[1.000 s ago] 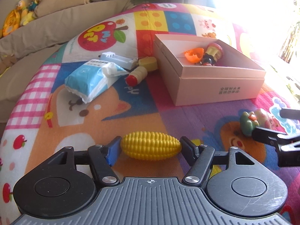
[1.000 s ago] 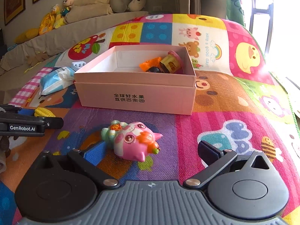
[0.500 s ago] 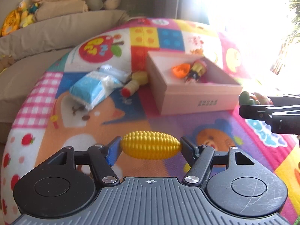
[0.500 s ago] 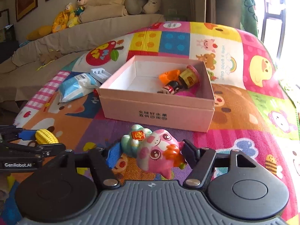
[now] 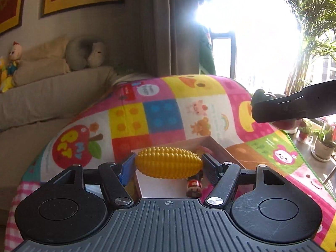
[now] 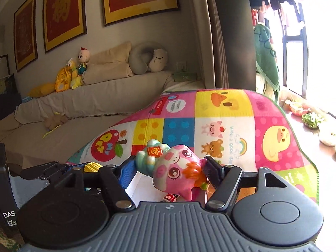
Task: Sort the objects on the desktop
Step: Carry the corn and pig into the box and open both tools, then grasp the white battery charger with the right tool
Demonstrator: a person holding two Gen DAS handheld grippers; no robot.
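Left claw (image 5: 169, 163) is pinching the toy corn (image 5: 169, 162) end to end, at lower centre of its frame, held above the open pink box (image 5: 218, 147), whose wall shows just behind it. Right claw (image 6: 168, 170) is clamped on the pink pig figurine (image 6: 178, 170), likewise at lower centre and over the box's pale interior (image 6: 138, 183). A small red-and-black figure (image 5: 194, 185) already lies inside the box. Judged progress: at least one item is boxed, two are carried to the box and not yet released. Other items on the play mat (image 5: 163, 115) are hidden from both views, so the remainder cannot be told.
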